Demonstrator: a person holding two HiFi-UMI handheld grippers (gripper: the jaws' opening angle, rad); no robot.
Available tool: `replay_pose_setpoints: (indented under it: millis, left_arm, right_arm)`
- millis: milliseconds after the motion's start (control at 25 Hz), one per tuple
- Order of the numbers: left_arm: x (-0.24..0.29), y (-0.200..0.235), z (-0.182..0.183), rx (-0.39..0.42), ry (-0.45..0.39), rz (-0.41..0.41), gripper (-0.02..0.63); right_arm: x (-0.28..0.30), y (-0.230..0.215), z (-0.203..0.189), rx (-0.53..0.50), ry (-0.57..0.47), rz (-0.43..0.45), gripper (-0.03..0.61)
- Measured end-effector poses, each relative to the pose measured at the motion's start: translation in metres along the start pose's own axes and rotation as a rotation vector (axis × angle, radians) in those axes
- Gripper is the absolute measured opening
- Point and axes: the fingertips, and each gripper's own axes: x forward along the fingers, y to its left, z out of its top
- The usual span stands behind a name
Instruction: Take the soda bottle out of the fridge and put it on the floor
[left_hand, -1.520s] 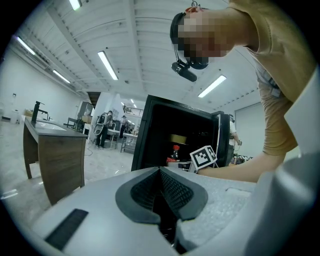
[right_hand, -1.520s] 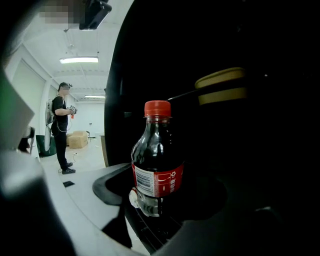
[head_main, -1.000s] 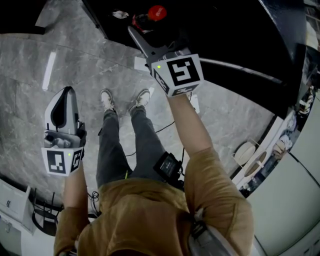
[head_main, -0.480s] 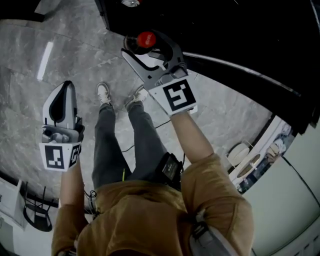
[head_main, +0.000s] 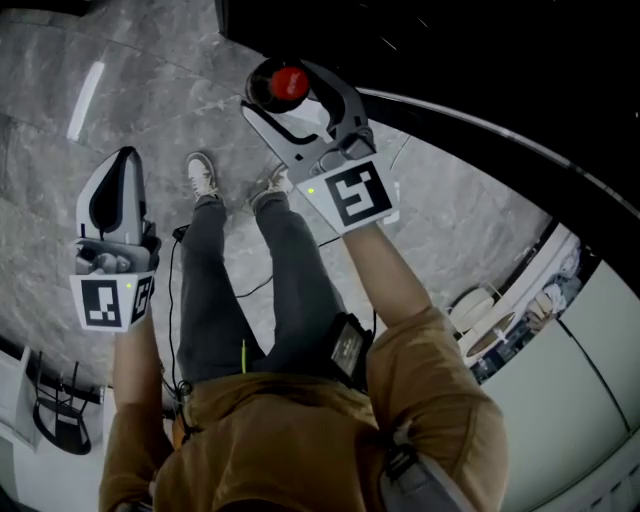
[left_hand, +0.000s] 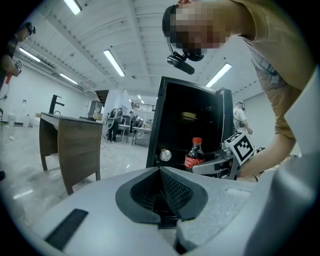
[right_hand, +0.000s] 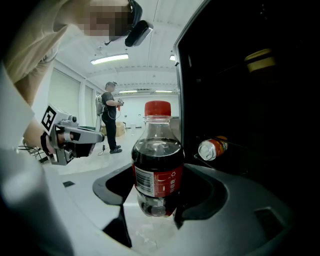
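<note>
The soda bottle has a red cap, a red label and dark soda inside. My right gripper is shut on it and holds it upright in the air in front of the black fridge. In the right gripper view the bottle stands between the jaws, which clamp its lower body, with the open fridge just to its right. My left gripper hangs to the left over the grey floor, shut and empty. In the left gripper view the bottle shows before the fridge.
A can lies on its side on a fridge shelf. A wooden desk stands left of the fridge. Cables trail on the marble floor by the person's shoes. Another person stands far back.
My right gripper has drawn the bottle out of the dark fridge interior towards the person, to the fridge's front edge. The left gripper has barely moved.
</note>
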Motion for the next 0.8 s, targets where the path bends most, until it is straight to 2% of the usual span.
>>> replay_pose_setpoints:
  millis: [440, 800]
  left_arm:
    - [0.022, 0.033, -0.08, -0.001, 0.008, 0.001, 0.0]
    - [0.059, 0.048, -0.15, -0.006, 0.015, -0.059, 0.0]
  right_arm:
    - [0.045, 0.016, -0.091, -0.01, 0.067, 0.058, 0.291]
    - [0.082, 0.014, -0.163, -0.03, 0.106, 0.085, 0.291]
